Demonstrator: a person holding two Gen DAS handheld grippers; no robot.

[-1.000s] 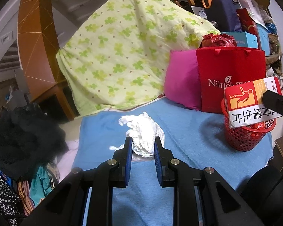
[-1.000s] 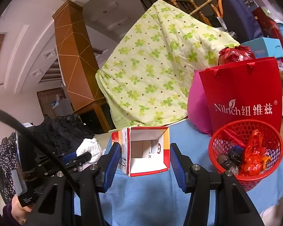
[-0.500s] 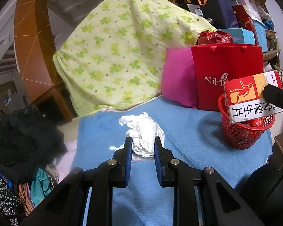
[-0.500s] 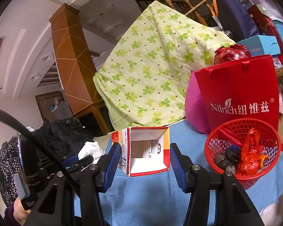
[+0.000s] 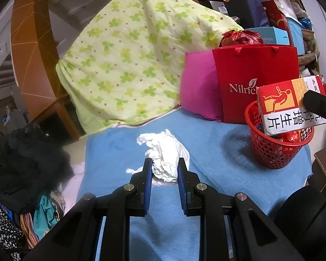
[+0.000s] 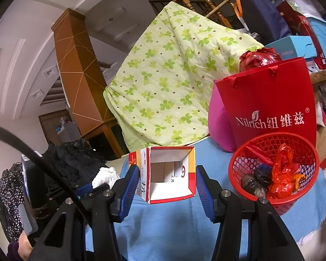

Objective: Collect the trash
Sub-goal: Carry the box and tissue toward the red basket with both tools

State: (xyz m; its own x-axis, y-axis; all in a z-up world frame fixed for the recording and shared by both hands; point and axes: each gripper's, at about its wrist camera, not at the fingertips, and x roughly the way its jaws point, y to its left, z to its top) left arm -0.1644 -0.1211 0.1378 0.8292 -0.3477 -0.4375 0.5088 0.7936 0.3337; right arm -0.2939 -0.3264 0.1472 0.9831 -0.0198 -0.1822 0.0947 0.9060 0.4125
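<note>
- Crumpled white paper wad [image 5: 167, 152] is looking matt and creased.
- Red basket [image 6: 273, 169] is showing glossy perforated plastic.
- Blue cloth [image 5: 206, 139] is appearing soft, nappy.

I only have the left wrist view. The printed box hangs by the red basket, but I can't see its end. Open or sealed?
Observer: Open. The right wrist view looks straight into the box; the inside is white, with only a flap showing.
Operator: Is the right tool gripping it squarely?
Observer: The right tool has a finger against each side wall, and the box sits upright between them.
Operator: What is already in the basket?
Observer: In the basket lie crumpled red-orange wrappers and dark lumps, well below the rim.
</note>
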